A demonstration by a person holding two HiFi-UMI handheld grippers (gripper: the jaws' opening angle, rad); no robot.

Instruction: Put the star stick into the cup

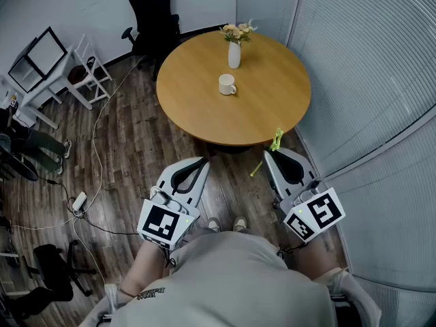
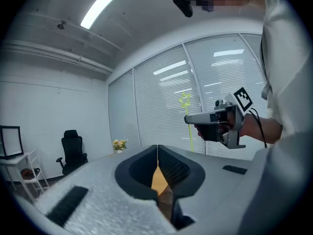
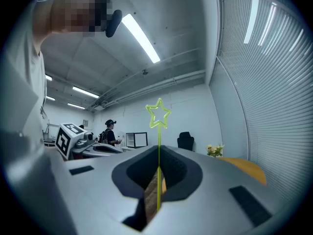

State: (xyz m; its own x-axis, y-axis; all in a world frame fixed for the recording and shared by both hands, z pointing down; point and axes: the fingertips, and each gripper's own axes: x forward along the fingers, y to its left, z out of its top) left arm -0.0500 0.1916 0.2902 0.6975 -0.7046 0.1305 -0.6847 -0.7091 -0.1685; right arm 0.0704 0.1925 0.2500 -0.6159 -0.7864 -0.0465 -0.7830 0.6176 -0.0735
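Ok, I've got the left tool (image 2: 157, 148) low in front of me over the wood floor (image 1: 136, 148), jaws together, nothing between them. Right tool (image 3: 158, 153) beside it is clamped on the star stick (image 3: 158, 115), star end poking out past the jaw tips, near the front edge of the round counter (image 1: 266, 107). Cup (image 1: 227, 84) stands mid-counter, well apart from the stick. Flower vase (image 1: 234, 53) is just behind it.

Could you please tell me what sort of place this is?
Probably an office meeting room: a round wooden table, a black office chair by the wall, and slatted blinds along one side.
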